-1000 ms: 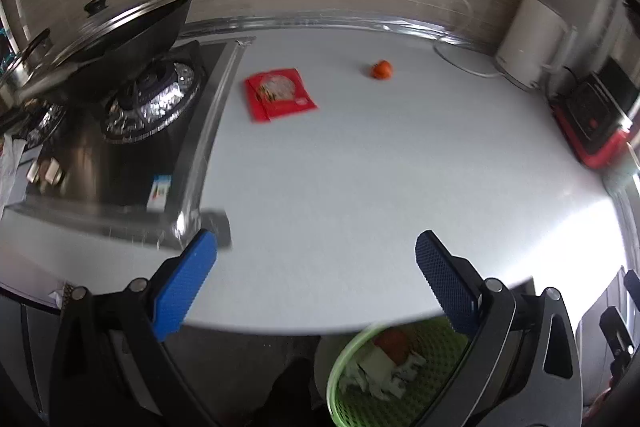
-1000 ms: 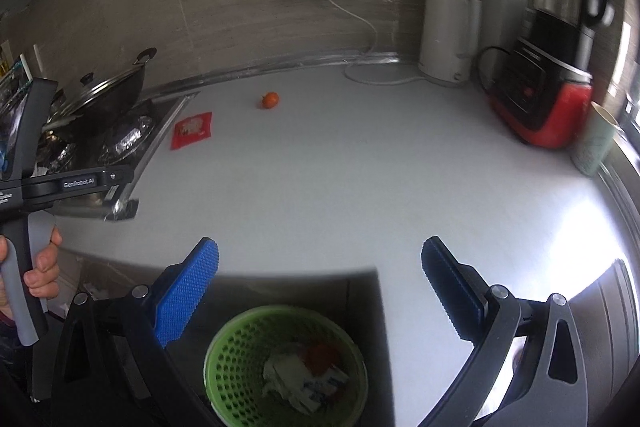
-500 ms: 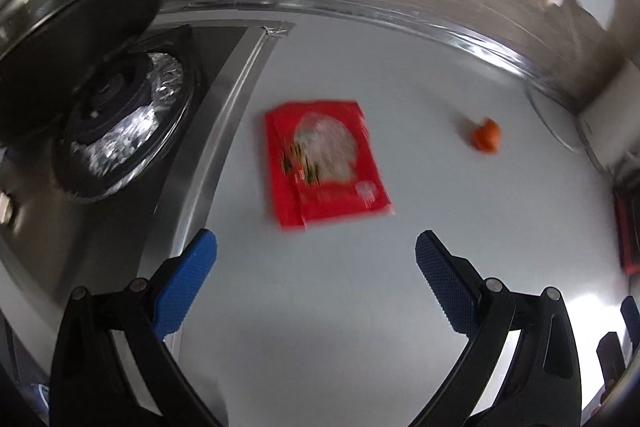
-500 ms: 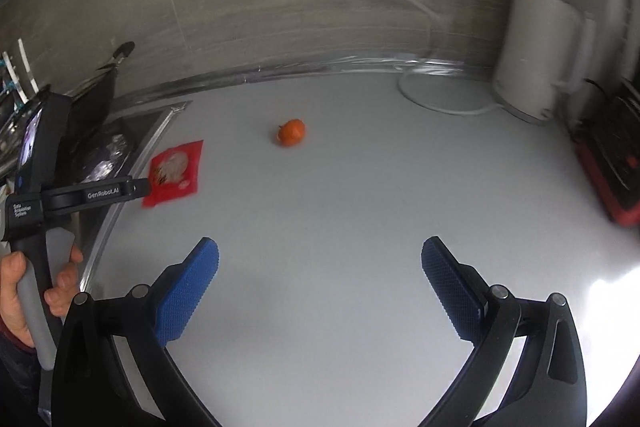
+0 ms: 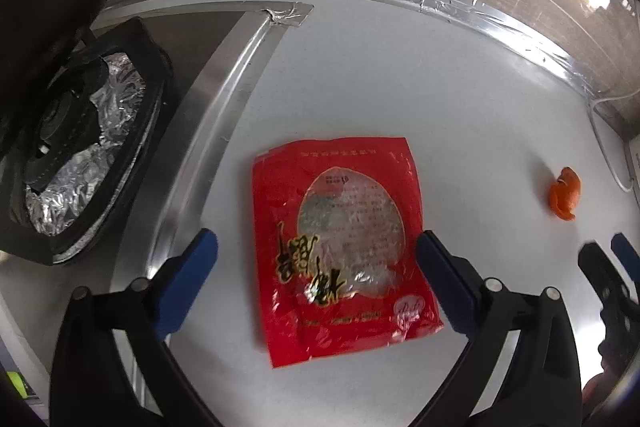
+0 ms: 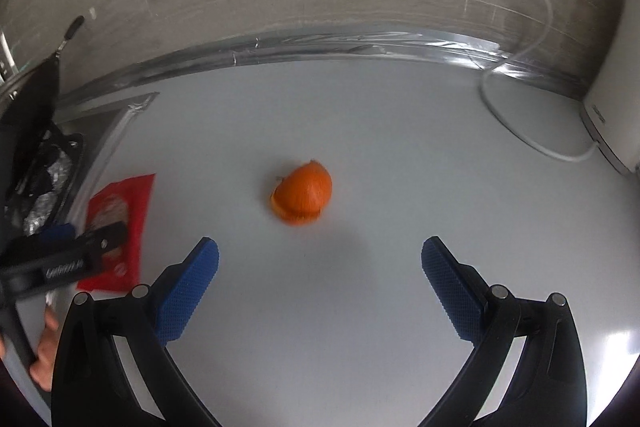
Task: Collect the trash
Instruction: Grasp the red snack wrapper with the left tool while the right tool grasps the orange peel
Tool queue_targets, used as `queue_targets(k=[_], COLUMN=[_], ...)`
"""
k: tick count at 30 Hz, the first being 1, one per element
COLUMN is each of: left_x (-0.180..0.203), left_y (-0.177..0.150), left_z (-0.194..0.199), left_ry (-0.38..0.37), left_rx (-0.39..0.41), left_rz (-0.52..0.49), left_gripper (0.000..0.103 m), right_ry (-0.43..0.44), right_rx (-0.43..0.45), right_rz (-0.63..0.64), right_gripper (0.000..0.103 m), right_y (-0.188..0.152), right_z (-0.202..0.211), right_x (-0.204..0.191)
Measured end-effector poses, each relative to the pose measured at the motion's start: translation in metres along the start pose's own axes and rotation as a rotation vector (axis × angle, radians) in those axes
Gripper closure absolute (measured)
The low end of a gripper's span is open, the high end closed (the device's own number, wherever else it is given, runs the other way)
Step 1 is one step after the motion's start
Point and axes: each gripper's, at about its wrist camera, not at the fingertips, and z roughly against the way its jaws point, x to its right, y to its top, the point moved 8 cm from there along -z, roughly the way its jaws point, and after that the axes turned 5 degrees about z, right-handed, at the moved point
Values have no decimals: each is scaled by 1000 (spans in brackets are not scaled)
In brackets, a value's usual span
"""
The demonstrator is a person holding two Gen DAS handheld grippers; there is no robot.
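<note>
Left wrist view showed the left gripper, jaws wide but just narrowing, straddling the flat red wrapper mid-frame on the surface. Right gripper hung spread and empty below the orange peel at frame centre. Pinching the wrapper's edge would likely grip best.

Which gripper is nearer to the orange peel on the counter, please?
Right. The right gripper hangs open just short of the orange peel, lined up with it. The left gripper is off to the side, open over the red wrapper.
</note>
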Motion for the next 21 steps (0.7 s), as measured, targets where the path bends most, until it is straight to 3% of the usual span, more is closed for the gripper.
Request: queue_targets(k=[3,8,10,13,21], left_x=[2,7,6,7,4], left_y=[2,4,6,4,10], left_z=[0,5,7,12,9], left_ry=[26,-2,-7,-29,-42], left_rx=[30,47,48,51,56], left_rz=[-12,-51,-55,-73,-91], left_gripper=[32,73,81,92,93], right_ry=[-11,-12,-15,-19,1], right_rx=[2,6,12,9,13], right_rz=[16,17,19,22,-5], right_gripper=[2,2,2,2,2], right_y=[8,19,23,26,29], right_z=[-11,-22,-24,-27,-27], right_x=[0,-3,-2,-2,3])
